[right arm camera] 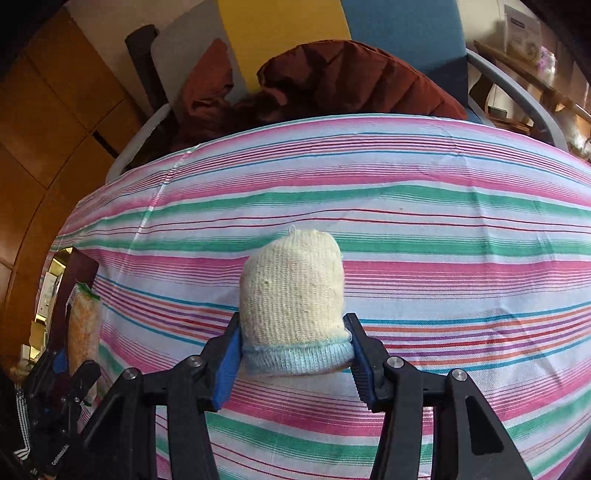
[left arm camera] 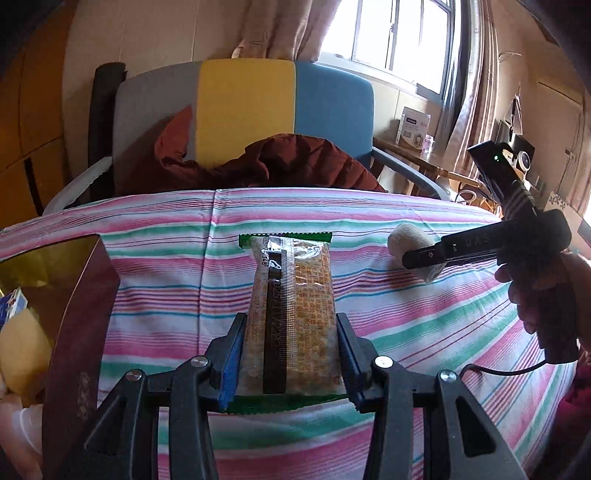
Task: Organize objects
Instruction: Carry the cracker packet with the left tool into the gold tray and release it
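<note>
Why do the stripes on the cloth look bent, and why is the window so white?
In both wrist views the fisheye lens bows the striped cloth outward; in the left wrist view daylight overexposes the window, and the snack packet wrapper shows glare.

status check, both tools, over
Left tool shut on snack packet. Right tool shut on knit sock roll. Both over striped cloth; open box at left, path unobstructed.

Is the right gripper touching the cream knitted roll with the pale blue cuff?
Touching. In the right wrist view, the right gripper presses both blue pads against the cream knitted roll at its cuff.
</note>
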The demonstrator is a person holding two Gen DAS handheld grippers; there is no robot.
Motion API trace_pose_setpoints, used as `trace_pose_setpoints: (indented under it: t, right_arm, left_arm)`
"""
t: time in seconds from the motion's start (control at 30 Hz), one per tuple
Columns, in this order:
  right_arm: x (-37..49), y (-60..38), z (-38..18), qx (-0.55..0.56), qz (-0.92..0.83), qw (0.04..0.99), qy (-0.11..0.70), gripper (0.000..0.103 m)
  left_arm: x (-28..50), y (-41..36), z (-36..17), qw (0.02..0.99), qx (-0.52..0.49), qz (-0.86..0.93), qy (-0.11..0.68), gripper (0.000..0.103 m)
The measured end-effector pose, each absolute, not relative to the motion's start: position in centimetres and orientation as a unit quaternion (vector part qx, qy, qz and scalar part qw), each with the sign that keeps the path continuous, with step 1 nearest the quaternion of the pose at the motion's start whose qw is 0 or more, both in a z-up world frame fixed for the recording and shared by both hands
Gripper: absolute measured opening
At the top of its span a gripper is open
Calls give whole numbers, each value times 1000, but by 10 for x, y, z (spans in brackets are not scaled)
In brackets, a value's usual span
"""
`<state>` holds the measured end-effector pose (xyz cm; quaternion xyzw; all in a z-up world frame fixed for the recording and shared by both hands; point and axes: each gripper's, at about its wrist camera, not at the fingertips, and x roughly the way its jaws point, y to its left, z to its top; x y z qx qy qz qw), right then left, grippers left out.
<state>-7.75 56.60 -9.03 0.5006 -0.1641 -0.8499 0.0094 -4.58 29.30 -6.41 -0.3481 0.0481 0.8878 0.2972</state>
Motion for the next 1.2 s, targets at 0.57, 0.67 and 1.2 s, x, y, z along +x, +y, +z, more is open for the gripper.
trace_pose_setpoints:
  t: [0.57,0.67,1.2]
  right_arm:
    - [-73,540,-85,483,-863,42,-139,53]
    - [-73,538,-85,483,-864,42,-134,53]
    - [-74,535,-84,477,-868,49,-129,53]
  left_arm:
    - [-100,155,-23,187,-392,889,-148,46]
    - [-118,131,-28,140,-409,883,-182,46]
    - [-191,89,-60,28,-482,834,-267,51]
